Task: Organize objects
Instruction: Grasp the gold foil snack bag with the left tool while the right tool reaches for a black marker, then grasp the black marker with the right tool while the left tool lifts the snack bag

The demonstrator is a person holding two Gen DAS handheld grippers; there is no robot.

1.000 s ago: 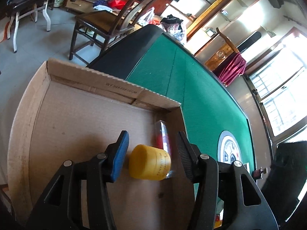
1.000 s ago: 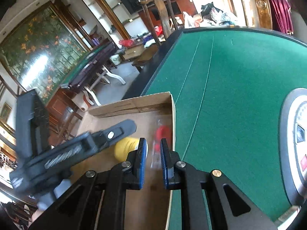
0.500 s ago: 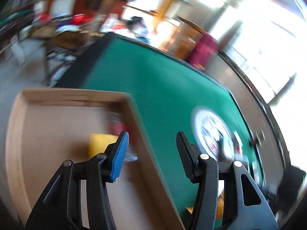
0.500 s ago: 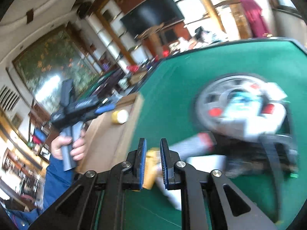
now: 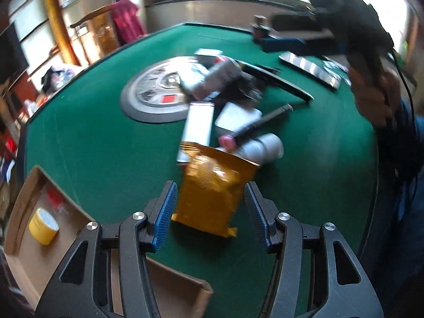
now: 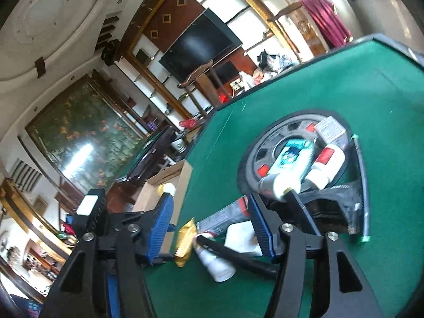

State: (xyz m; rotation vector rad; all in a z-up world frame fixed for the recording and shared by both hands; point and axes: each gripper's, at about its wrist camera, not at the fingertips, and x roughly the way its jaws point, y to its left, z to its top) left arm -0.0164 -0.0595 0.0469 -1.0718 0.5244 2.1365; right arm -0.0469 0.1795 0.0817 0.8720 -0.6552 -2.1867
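Crinkled gold foil snack pouch (image 5: 212,196) lies flat on the green felt table (image 5: 92,143), at the 6 o'clock edge of the clutter pile, dead centre between the left gripper (image 5: 209,206)'s blue-padded jaws. Jaws spread wide, one on each long side of the pouch, nothing pinched. Cannot tell whether the pads touch the foil; they look just beside it.

Handling, as a judgement: light, soft, puffy, slick foil. It will crumple and could squirt out of a hard squeeze. Best hold is across the narrow width at mid-body, or on the flat crimped seam at its 6 o'clock end, with gentle closing.

At the pouch's 12 o'clock: a white rectangular tube-box (image 5: 198,124), a white cylindrical bottle (image 5: 265,145) with a pink cap (image 5: 227,141), and a slim black pen-like stick (image 5: 265,122) lying over them. The bottle and box touch or overlap the pouch's far end, so lifting may drag them.

Beyond, at 11 o'clock: a round grey dial plate (image 5: 148,98) set in the felt, with more small items heaped on it, blurred.

At 8 o'clock: an open brown cardboard box (image 5: 23,206) at the table edge, holding a yellow round tub (image 5: 43,225) and a clear red-capped item, unclear.

Right gripper (image 6: 212,228): jaws wide apart, empty, low over the same pile; the pouch (image 6: 185,241) shows edge-on near its left jaw. In the left view it appears at 2 o'clock, blurred.
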